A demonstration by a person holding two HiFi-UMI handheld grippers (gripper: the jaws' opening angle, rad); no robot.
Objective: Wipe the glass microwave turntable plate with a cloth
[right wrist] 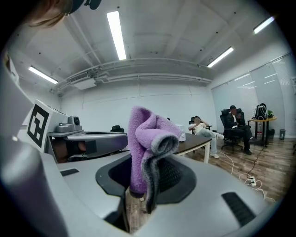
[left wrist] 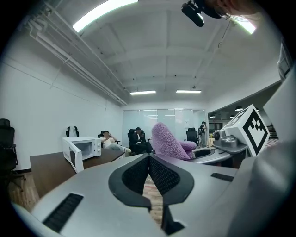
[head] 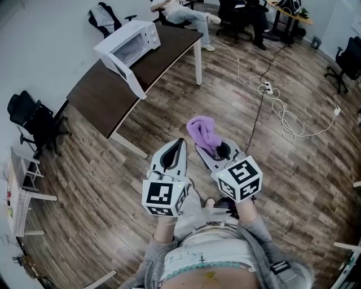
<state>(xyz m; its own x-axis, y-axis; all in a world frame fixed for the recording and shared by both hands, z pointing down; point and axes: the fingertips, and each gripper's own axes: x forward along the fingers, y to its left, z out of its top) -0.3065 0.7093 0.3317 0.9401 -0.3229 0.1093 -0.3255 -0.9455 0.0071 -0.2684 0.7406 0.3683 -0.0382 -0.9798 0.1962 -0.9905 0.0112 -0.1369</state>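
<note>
My right gripper (head: pixel 211 147) is shut on a purple cloth (head: pixel 203 131), which sticks up from its jaws; in the right gripper view the cloth (right wrist: pixel 147 148) fills the middle, folded over with a grey edge. My left gripper (head: pixel 180 142) is beside it on the left, shut with nothing between its jaws (left wrist: pixel 149 158). A white microwave (head: pixel 128 44) stands far ahead on the dark table (head: pixel 107 96) with its door open. No glass turntable plate shows in any view. Both grippers are held out over the wooden floor, well short of the table.
Black office chairs stand at the left (head: pixel 31 121) and right (head: pixel 345 59). White cables (head: pixel 273 99) trail across the floor. People sit at the far end of the room (head: pixel 186 12). A white rack (head: pixel 20 192) stands by the left wall.
</note>
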